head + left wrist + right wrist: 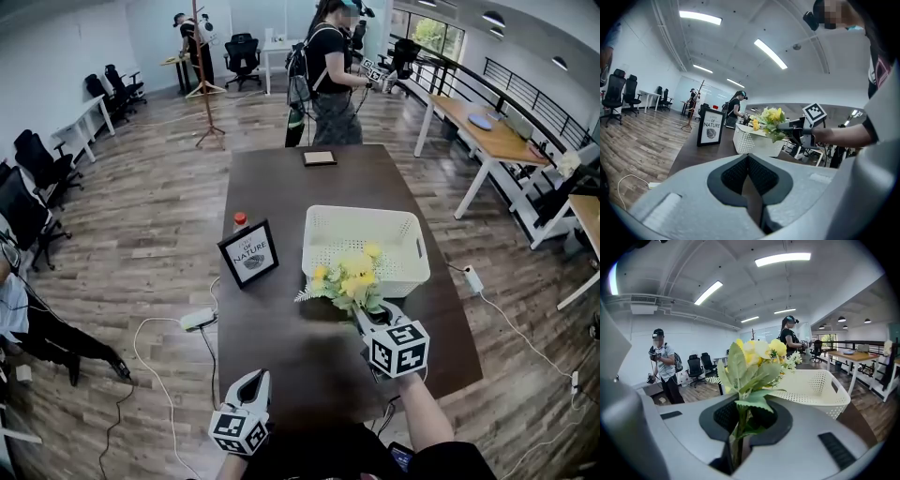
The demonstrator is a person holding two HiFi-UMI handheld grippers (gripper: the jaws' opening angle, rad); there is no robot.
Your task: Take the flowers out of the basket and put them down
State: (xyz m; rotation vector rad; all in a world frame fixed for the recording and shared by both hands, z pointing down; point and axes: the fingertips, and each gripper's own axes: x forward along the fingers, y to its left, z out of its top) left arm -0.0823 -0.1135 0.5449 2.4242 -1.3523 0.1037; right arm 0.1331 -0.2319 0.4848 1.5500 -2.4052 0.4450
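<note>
Right tongs (366, 321) clamped on one flower bunch (349, 279), left tongs (253, 381) closed empty, one basket (362, 210), one framed sign (249, 254)

My right claw (739, 441) is matt grey plastic with black dimpled pads (724, 416), the flowers (750, 364) have soft, matt, cloth-like leaves, the basket (813, 390) to their right is white perforated plastic, and the table (272, 187) is dark, smooth wood with a dull sheen.

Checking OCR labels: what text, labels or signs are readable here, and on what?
"OF NATURE": framed sign; the small line above it is too small to read for sure.
Marker cubes: black-and-white square patterns only, no letters or numbers.
Nothing else readable in any view.
</note>
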